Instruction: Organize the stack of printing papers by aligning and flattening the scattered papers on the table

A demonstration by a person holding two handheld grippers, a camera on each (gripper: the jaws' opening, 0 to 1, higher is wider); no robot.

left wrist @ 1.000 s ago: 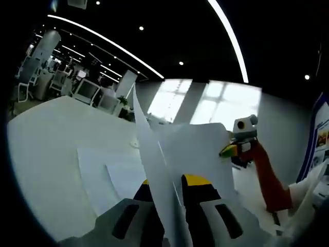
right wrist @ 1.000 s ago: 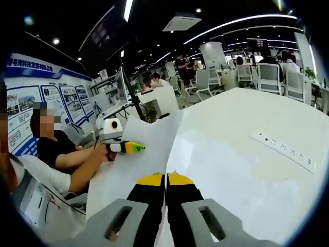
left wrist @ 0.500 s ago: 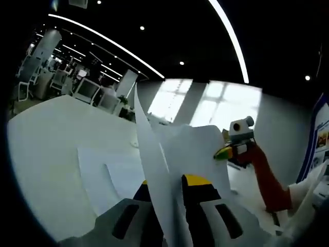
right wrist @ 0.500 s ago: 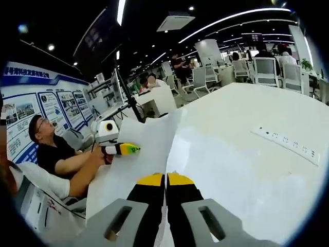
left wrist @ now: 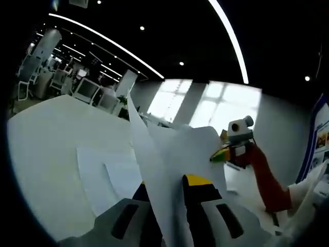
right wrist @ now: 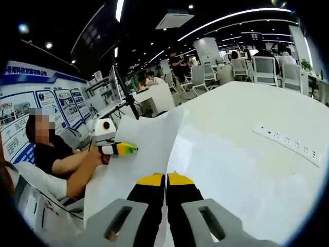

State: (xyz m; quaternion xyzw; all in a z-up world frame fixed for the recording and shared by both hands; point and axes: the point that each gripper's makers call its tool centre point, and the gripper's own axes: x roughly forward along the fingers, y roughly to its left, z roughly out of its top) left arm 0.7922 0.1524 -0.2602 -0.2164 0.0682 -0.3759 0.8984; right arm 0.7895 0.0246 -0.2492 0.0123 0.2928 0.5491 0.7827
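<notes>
Office hall; white table (right wrist: 247, 170). Item: papers (left wrist: 169, 164), lifted off the table's near edge, pinched in my left gripper (left wrist: 169, 206). My right gripper (right wrist: 165, 185) is closed on their edge. Risk: uneven pull creases or tears sheets.
</notes>
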